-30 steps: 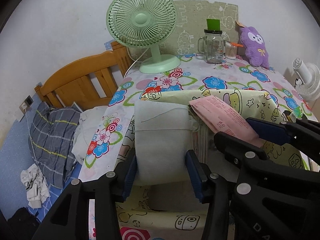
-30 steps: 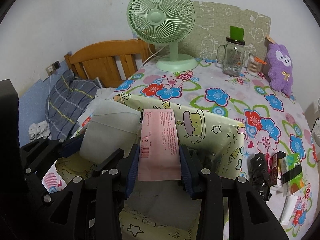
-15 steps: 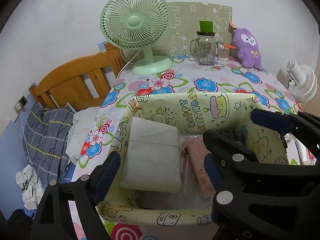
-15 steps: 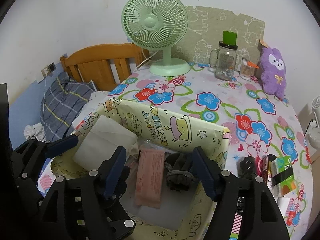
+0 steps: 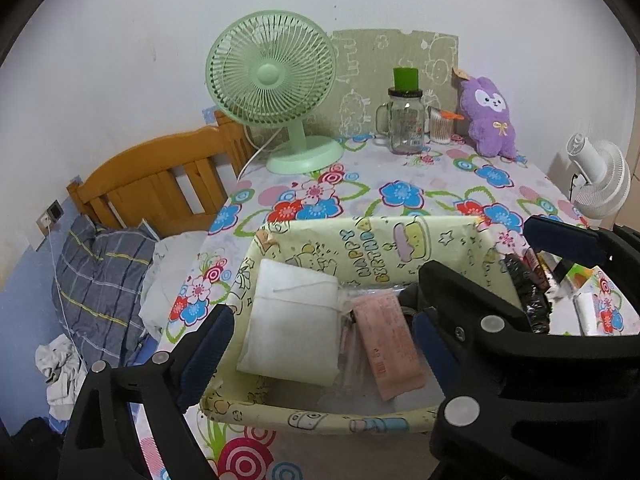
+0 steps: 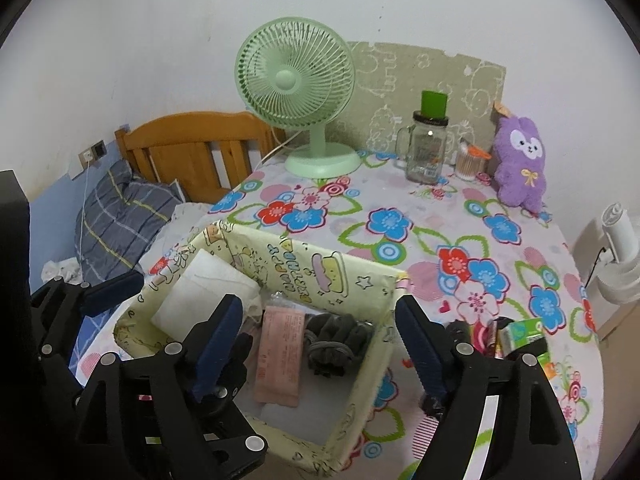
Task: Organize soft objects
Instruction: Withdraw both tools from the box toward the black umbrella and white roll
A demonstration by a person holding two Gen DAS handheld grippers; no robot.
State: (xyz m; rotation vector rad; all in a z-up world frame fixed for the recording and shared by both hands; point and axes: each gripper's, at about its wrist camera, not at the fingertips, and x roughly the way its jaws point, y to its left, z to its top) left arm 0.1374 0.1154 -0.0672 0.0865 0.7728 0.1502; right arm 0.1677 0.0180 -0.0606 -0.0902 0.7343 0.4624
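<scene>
A yellow cartoon-print fabric box [image 5: 360,248] [image 6: 320,276] stands on the flowered table. Inside lie a white soft pack [image 5: 292,324] [image 6: 208,292] on the left, a pink packet [image 5: 390,340] [image 6: 280,360] in the middle and a dark grey rolled cloth [image 6: 336,340] to the right. My left gripper [image 5: 320,360] is open and empty above the box's near side. My right gripper [image 6: 316,352] is open and empty above the box. A purple plush toy [image 5: 488,118] [image 6: 520,168] sits at the table's far right.
A green desk fan [image 5: 276,92], a glass mug jar [image 5: 402,124] and a swab pot stand at the back. Small packets and a black scrunchie [image 6: 516,336] lie right of the box. A wooden headboard [image 5: 156,184] and bedding are on the left. A white fan [image 5: 596,180] is at the right.
Both grippers opened and pulled back upward. The white pack and the pink packet were let go and now lie in the box.
</scene>
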